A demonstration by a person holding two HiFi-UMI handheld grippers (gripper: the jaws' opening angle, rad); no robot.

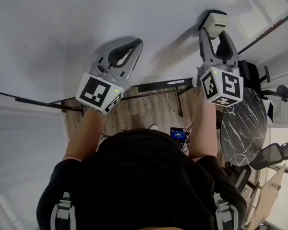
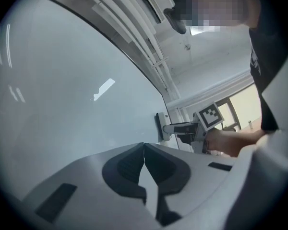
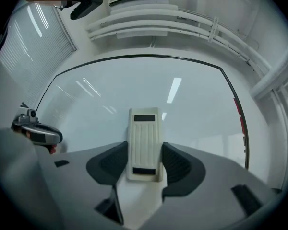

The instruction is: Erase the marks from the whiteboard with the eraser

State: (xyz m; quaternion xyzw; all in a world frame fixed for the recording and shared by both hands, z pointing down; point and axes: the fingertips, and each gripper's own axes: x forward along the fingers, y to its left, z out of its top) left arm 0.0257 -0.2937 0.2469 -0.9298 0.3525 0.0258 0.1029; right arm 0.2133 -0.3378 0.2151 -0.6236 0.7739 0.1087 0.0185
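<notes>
Our right fingers (image 3: 180,164) clamp the eraser (image 3: 144,138), which sits flat against the whiteboard (image 3: 134,80). Our left fingers (image 2: 127,164) are pressed together on nothing, tips close to the board, left of the eraser.

whiteboard (image 1: 86,18): white face fills the upper part of the view, dark frame edge running along its lower side
left gripper (image 1: 136,45): held up at the board, left of centre; jaw tips meet, nothing between them
right gripper (image 1: 216,32): higher and well to the right; jaws clamped on the eraser
eraser (image 1: 216,22): pale block, sits at the board face; contact unclear
marker cubes: one on each gripper, nearest the camera
forearms: both bare and raised
torso (image 1: 144,186): black shirt, fills the bottom
floor (image 1: 134,110): wood planks, with cables and a small blue-screen device (image 1: 178,134)
round table (image 1: 245,128): dark marble top, lower right
office chair (image 1: 273,153): beside that table
</notes>
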